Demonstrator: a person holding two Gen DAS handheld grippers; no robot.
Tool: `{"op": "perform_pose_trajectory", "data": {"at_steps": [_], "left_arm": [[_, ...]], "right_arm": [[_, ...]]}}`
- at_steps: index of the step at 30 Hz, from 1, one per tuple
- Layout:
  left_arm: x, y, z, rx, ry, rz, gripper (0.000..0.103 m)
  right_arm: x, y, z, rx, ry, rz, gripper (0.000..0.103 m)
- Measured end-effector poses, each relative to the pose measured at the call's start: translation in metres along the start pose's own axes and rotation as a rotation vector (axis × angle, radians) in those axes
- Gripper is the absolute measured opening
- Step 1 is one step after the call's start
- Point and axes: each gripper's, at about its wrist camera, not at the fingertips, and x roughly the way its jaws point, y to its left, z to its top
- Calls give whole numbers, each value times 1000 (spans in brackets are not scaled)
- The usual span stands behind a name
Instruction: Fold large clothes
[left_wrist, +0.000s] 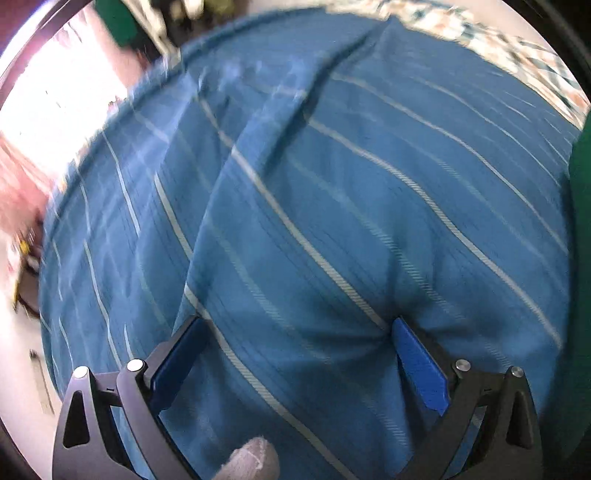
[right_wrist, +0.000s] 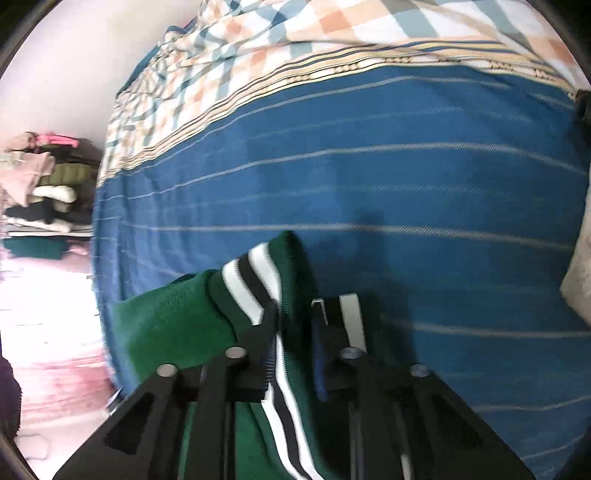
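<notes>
In the left wrist view, bright pink and white blur fills the far left edge, and beside it the blue striped bedsheet (left_wrist: 332, 206) spreads over the bed, rumpled into long ridges that run up and away from the camera. The left gripper (left_wrist: 299, 325) points down at this sheet with its jaws spread wide apart; its blue pads (left_wrist: 419, 363) show on both sides and only sheet fabric lies between them, nothing gripped. A sliver of green cloth shows at the right rim of that view, and a checked blanket (left_wrist: 517, 48) lies along the top right. In the right wrist view, a stack of folded clothes (right_wrist: 44, 184) sits at the far left past the bed's edge, blurred. To its right, the green garment (right_wrist: 166, 325) drapes over the near side of the bed, its knitted cuff (right_wrist: 258, 273) banded in white and black standing up just ahead of the tool. The right gripper (right_wrist: 295, 310) has that striped band running between its jaws, which stand partly closed around it; motion blur hides whether the pads press on the knit, so I cannot tell if it is truly gripped. Further right the blue sheet stretches flat, with the checked blanket bunched along the top
</notes>
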Motion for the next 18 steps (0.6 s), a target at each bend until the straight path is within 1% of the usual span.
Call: {"op": "perform_pose_trajectory", "data": {"at_steps": [1, 2, 3, 4, 5, 7, 8, 10, 12, 13, 14, 15, 16, 17, 18], "left_arm": [[-5, 2, 6, -10, 28, -23, 103], [-15, 0, 10, -21, 28, -34, 103], [-30, -1, 13, -31, 10, -38, 103], [-55, -3, 14, -29, -23, -61, 103], [-71, -7, 13, -15, -43, -73, 103], [-109, -24, 7, 48, -81, -27, 103], [-120, -29, 4, 71, -90, -24, 103], [-147, -49, -8, 126, -116, -15, 103], [-159, -68, -21, 183, -126, -16, 103], [-158, -73, -24, 202, -127, -9, 103], [-157, -81, -29, 231, -128, 1, 103], [-153, -89, -34, 263, -116, -1, 103], [-146, -90, -34, 280, -102, -4, 103], [-139, -98, -40, 306, -82, 4, 103], [-135, -100, -43, 320, -77, 10, 103]], "right_arm": [[-9, -2, -7, 4, -10, 5, 40], [-22, -6, -17, 13, -18, 5, 49], [-35, -14, -31, 31, -19, -1, 55], [-46, -25, -45, 53, -17, -2, 64], [-53, -36, -66, 91, -8, 11, 65], [-59, -60, -97, 154, 37, 13, 66], [-55, -71, -119, 207, 68, 10, 66], [-41, -81, -147, 266, 119, 48, 66], [-19, -83, -169, 308, 174, 51, 66], [-8, -85, -177, 333, 200, 67, 65], [4, -88, -185, 371, 217, 127, 63], [14, -90, -193, 420, 215, 181, 34], [16, -90, -196, 449, 196, 184, 19], [13, -89, -198, 453, 169, 177, 15], [1, -87, -201, 453, 115, 165, 11]]}}
